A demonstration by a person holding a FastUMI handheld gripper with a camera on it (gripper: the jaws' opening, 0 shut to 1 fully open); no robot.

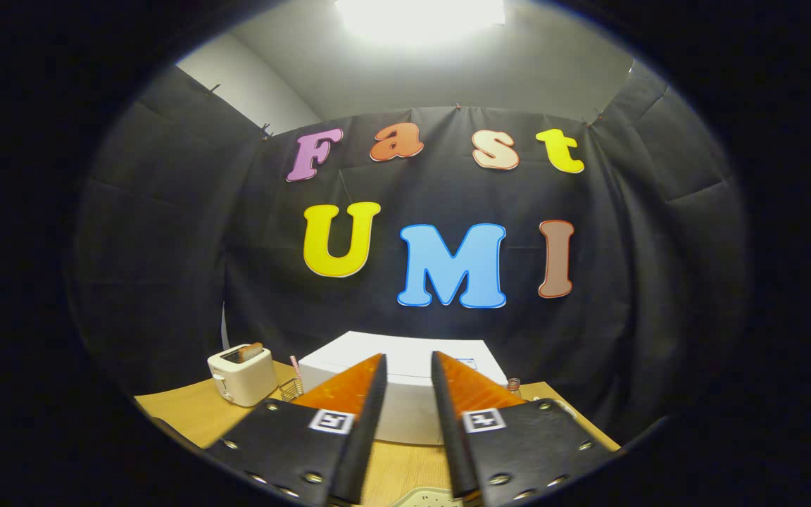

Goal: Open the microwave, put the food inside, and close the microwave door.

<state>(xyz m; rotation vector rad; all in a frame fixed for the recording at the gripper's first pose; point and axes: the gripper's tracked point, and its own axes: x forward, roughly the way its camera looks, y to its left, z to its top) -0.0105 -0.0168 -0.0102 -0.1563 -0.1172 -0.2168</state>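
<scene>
Gripper view shows the gripper (409, 366) with fingers parted and nothing between them, aimed at the white microwave (405, 359) on the wooden table (187, 412). Beside the microwave stands a toaster (242, 377) (bread poking out).

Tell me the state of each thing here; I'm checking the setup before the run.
microwave: beyond the fingers, front hidden, door state cannot be told.
toaster: upright, slice sticking out of the slot.
gripper: fingers apart, holding nothing.
table: bears microwave and toaster.
</scene>
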